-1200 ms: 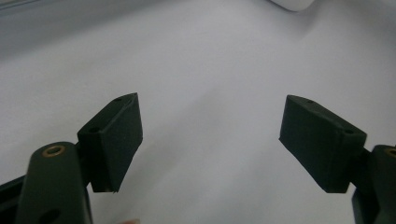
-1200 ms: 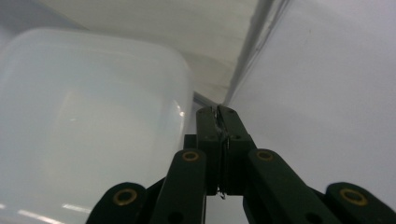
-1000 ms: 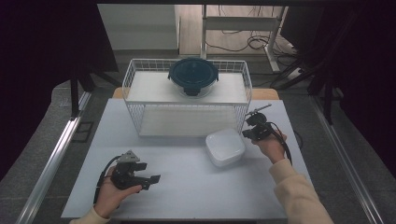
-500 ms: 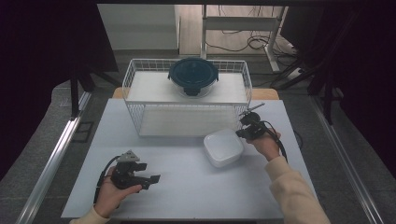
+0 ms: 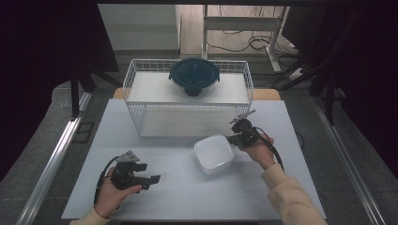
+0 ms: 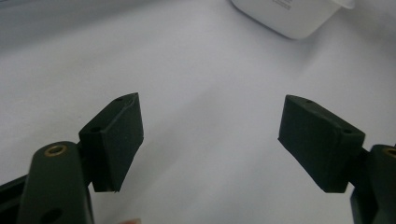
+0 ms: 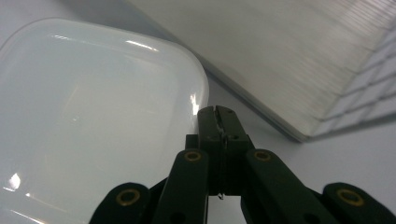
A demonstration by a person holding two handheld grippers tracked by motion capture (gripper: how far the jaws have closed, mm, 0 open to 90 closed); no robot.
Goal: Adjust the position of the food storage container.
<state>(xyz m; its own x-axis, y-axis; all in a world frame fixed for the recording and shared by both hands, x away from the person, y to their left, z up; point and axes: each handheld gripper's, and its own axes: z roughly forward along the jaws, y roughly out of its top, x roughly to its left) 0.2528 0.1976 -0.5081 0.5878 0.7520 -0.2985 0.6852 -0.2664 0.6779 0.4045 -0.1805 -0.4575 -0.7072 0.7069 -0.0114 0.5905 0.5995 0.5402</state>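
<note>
As seen overhead, container [image 5: 214, 153] squarish, corner-forward.

High view: fixed overhead, facing forward and down across the whole tabletop [image 5: 178, 187]. Left gripper [image 6: 210, 135] view: low, close to the tabletop, looking along it toward the white box [image 6: 292, 16]. Right gripper [image 7: 217, 116] view: very near the box, probably at its rim, basket [image 7: 327, 70] behind. All three share the box.
</note>
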